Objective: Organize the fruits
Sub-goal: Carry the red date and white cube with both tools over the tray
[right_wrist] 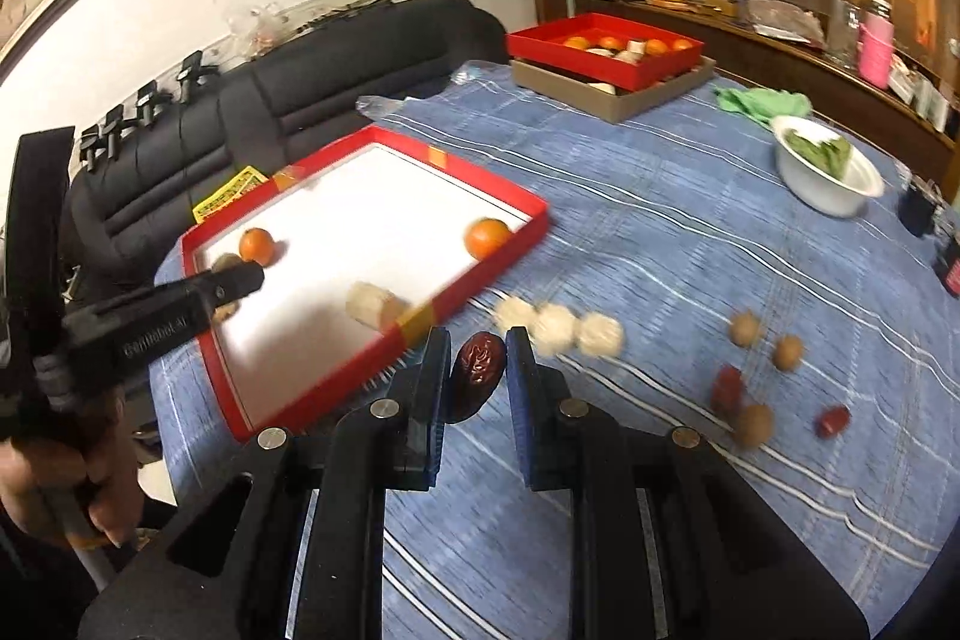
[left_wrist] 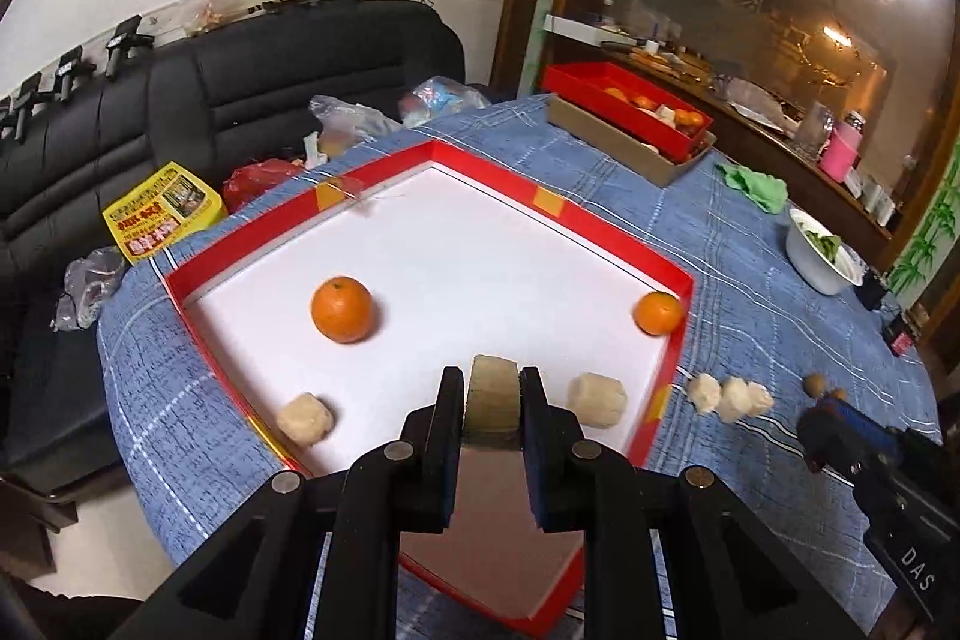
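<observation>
My left gripper point(left_wrist: 491, 382) is shut on a beige cut chunk point(left_wrist: 493, 409) and hangs over the near part of the red tray point(left_wrist: 606, 223) with its white floor. In that tray lie two oranges point(left_wrist: 342, 310) point(left_wrist: 658, 313) and two more beige chunks point(left_wrist: 305, 418) point(left_wrist: 597, 399). My right gripper point(right_wrist: 478, 346) is shut on a dark red date point(right_wrist: 477, 376) above the blue cloth, just off the tray's near-right corner point(right_wrist: 414, 325). Pale chunks point(right_wrist: 555, 325), walnuts point(right_wrist: 746, 328) and red dates point(right_wrist: 728, 388) lie loose on the cloth to its right.
A second red tray point(right_wrist: 603, 46) holding oranges rests on a brown box at the table's far side. A white bowl of greens point(right_wrist: 825, 172) and a green cloth point(right_wrist: 762, 103) lie far right. A black sofa point(left_wrist: 252, 76) stands beyond the table's left edge.
</observation>
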`<state>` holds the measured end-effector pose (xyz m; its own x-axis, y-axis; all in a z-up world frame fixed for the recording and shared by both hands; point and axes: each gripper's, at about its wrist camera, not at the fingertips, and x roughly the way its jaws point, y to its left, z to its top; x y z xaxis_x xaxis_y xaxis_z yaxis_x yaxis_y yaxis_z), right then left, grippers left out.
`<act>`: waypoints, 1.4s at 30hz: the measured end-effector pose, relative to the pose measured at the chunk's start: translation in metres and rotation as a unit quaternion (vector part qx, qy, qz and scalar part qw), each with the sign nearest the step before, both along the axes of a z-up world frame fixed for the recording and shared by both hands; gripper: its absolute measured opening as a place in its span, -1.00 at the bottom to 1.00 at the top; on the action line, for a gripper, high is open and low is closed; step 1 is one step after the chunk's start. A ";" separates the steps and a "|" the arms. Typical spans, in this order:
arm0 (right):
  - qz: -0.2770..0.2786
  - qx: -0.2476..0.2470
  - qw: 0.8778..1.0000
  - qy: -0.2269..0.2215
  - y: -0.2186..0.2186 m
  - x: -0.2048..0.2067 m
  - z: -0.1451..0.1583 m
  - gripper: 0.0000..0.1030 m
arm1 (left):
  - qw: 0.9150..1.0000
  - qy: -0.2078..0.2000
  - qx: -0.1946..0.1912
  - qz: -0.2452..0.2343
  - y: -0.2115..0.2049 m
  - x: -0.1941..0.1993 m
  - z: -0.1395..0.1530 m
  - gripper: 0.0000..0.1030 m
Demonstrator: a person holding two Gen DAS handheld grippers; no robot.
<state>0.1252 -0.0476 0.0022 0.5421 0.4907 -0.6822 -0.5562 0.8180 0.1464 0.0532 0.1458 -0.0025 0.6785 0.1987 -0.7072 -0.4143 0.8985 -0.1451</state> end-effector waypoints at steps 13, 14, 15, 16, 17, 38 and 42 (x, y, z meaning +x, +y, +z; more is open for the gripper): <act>0.034 -0.013 0.999 0.009 0.061 0.026 -0.002 -0.65 | 1.000 0.017 0.003 0.009 0.020 0.014 -0.008 -0.67; 0.035 -0.014 0.999 0.010 0.065 0.030 -0.002 -0.65 | 1.000 0.018 0.004 0.010 0.021 0.016 -0.009 -0.67; 0.036 -0.015 0.999 0.012 0.068 0.032 -0.003 -0.65 | 1.000 0.018 0.004 0.010 0.021 0.018 -0.009 -0.67; 0.037 -0.016 0.999 0.013 0.071 0.034 -0.003 -0.65 | 1.000 0.019 0.003 0.011 0.022 0.020 -0.009 -0.67; 0.038 -0.018 0.999 0.013 0.074 0.036 -0.004 -0.65 | 1.000 0.019 0.004 0.014 0.024 0.022 -0.009 -0.67; 0.039 -0.046 0.998 0.035 0.122 0.085 -0.028 -0.65 | 0.999 0.039 0.001 0.028 0.039 0.043 -0.022 -0.67; 0.037 -0.051 0.997 0.039 0.128 0.093 -0.032 -0.65 | 0.999 0.042 0.005 0.020 0.035 0.045 -0.023 -0.67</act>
